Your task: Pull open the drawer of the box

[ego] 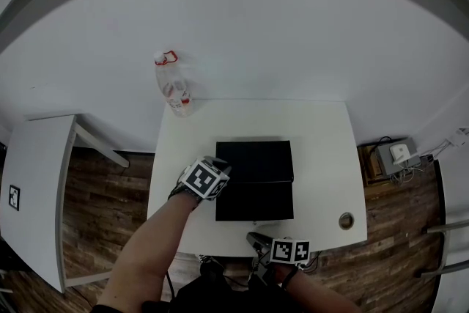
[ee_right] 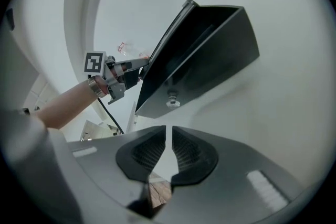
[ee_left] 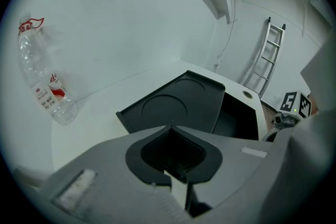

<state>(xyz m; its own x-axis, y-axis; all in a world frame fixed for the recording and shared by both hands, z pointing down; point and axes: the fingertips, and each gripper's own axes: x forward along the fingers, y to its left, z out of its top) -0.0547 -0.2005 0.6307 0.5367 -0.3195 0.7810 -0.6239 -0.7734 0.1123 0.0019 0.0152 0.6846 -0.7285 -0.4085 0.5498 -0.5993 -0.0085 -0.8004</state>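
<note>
A black box lies on the white table, and its drawer stands pulled out toward the table's front edge. Seen from the right gripper view, the drawer front carries a small metal knob. My right gripper hangs just short of that knob, with a narrow gap between its jaws and nothing in it. In the head view it is at the table's front edge. My left gripper rests shut against the box's left side, empty.
A clear plastic bottle lies at the table's back left corner. A round hole sits near the front right corner. A second white table stands to the left, a grey device on the wooden floor to the right.
</note>
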